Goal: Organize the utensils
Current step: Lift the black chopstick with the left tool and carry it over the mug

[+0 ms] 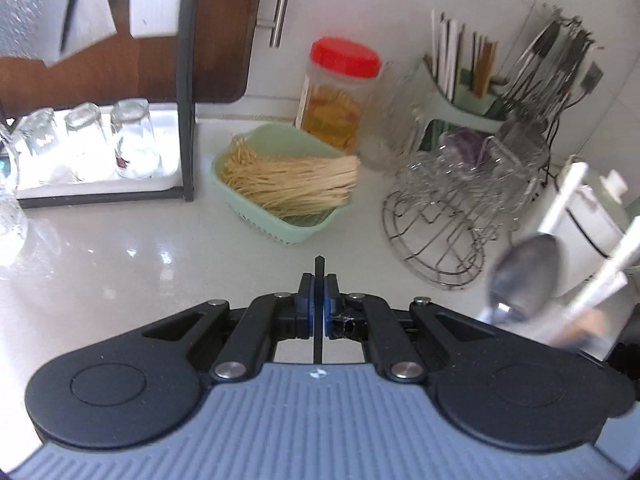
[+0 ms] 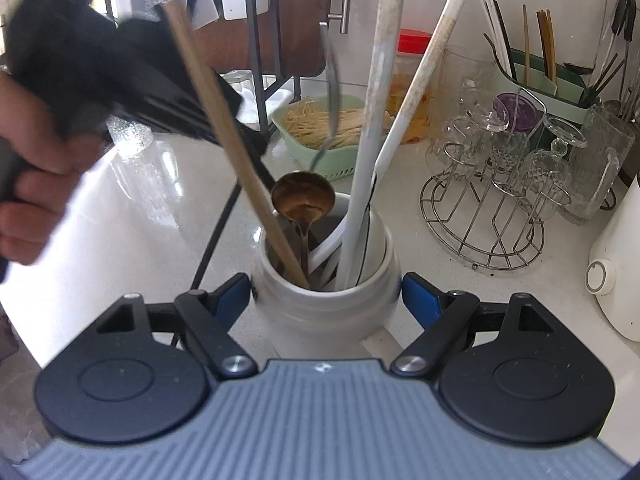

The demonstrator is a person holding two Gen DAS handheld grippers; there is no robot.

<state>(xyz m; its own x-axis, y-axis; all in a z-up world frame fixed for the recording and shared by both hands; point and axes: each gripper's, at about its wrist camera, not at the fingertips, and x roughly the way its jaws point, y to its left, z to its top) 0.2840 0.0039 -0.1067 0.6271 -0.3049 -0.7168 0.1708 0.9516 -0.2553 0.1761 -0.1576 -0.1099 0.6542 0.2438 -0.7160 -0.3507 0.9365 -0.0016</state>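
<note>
Bright daylight throughout — glare patches on the glossy desk [image 1: 132, 256]. Fisheye bending at edges. Motion blur smears the spoon [image 1: 524, 280] and left gripper [image 2: 120, 72].

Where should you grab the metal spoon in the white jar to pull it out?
Grab the spoon by its thin neck just under the bowl, coming from above. It stands bowl-up in the white jar, handle buried among the sticks, so only the top is free. The neck is narrower and flatter than the rounded bowl.

The left gripper [image 1: 320, 300], at lower centre of its view, has its pads pressed together. The right gripper [image 2: 326, 300] stands spread wide at lower centre. A hand [image 2: 28, 196] shows at left edge.
</note>
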